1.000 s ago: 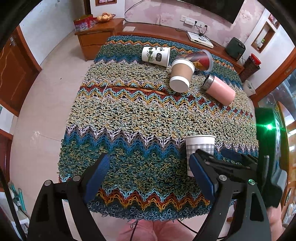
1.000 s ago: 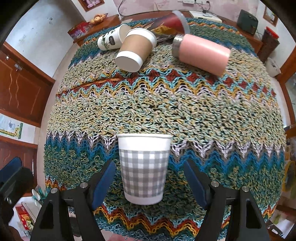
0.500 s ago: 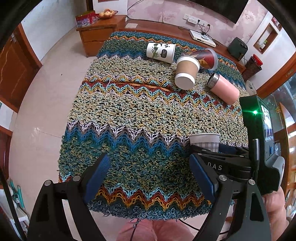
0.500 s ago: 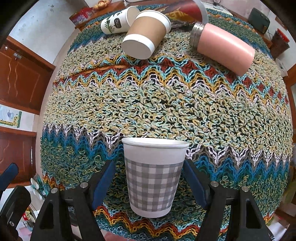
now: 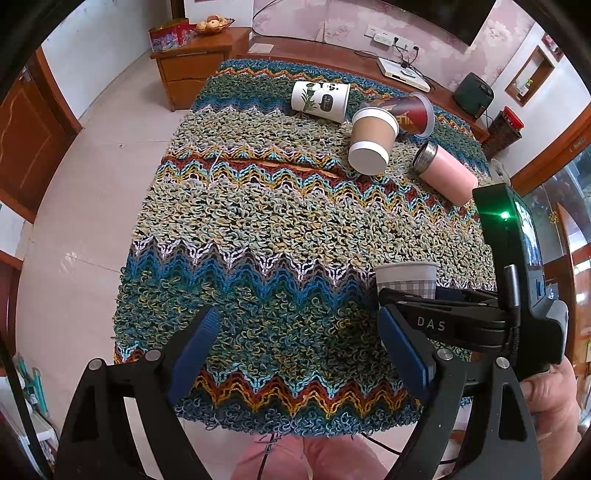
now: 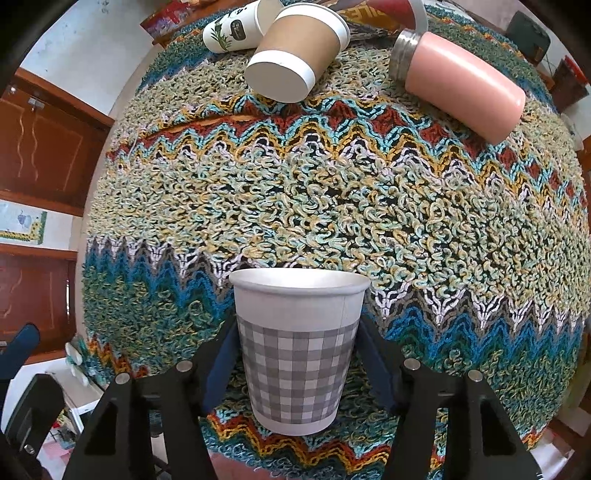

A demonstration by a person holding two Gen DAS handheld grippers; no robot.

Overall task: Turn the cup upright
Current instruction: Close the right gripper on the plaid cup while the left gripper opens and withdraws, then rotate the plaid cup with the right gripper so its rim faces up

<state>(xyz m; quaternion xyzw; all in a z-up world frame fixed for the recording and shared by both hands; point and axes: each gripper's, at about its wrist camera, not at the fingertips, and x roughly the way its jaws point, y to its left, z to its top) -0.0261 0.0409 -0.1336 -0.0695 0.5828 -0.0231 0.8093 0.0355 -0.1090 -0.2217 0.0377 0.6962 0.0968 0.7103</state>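
Our right gripper (image 6: 297, 365) pinches the checked paper cup (image 6: 297, 354) at mid-wall; it stands upright near the table's (image 5: 280, 221) front edge. We judge it light, thin-walled and easily crushed, so a gentle squeeze below the stiff rim suits it. Our left gripper (image 5: 299, 350) hangs spread wide, holding nothing.

From the left wrist, the right hand-held gripper (image 5: 439, 317) hides the lower half of the checked cup (image 5: 406, 278), so its base cannot be seen. From the right wrist, the red cup (image 6: 384, 9) far ahead of the fingers is cut off by the picture's top edge, and the brown cup (image 6: 295, 51) covers part of the panda cup (image 6: 232, 31).
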